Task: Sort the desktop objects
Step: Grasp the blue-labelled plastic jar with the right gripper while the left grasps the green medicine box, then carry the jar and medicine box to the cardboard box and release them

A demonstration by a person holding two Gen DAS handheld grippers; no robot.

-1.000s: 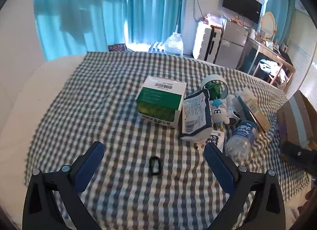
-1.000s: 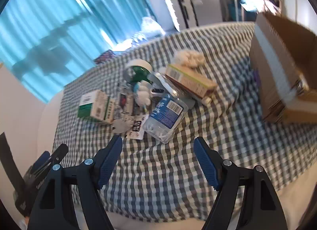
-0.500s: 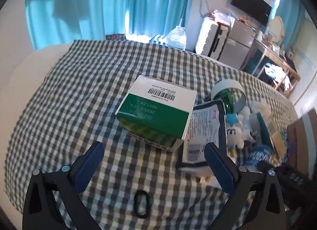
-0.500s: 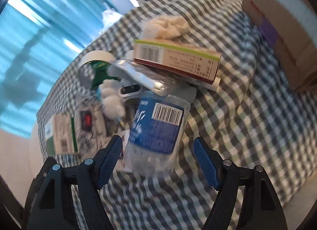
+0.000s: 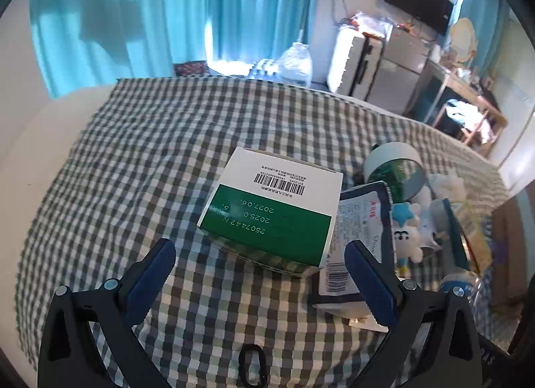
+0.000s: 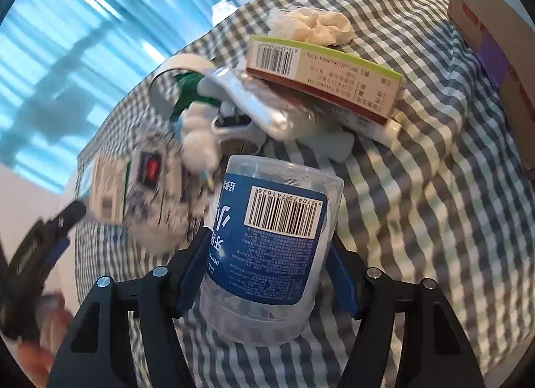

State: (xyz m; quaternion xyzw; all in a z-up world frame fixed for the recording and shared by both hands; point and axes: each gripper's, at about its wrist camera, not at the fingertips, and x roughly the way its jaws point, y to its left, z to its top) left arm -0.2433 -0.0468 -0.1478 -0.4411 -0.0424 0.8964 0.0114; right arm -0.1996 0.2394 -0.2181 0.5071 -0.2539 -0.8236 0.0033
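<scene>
Step in hand: first pick of the sort.

Right gripper (image 6: 265, 274): fingers (image 6: 189, 274) had just been closing, flanking the clear blue-labelled jar (image 6: 271, 247) lying on the checked cloth (image 6: 434, 220); contact looked likely, a firm grasp unconfirmed. Next move, by judgement: squeeze fully, lift clear of the clutter beyond.

Left gripper (image 5: 259, 276): fingers (image 5: 152, 274) released, empty; green-and-white box (image 5: 271, 214) just ahead between them. Cardboard carton (image 6: 495, 36) far right.

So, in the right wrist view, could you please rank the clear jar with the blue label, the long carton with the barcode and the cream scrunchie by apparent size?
1. clear jar with the blue label, though it sits nearest the camera, which inflates it.
2. long carton with the barcode.
3. cream scrunchie, plainly the smallest, and farthest off.
</scene>
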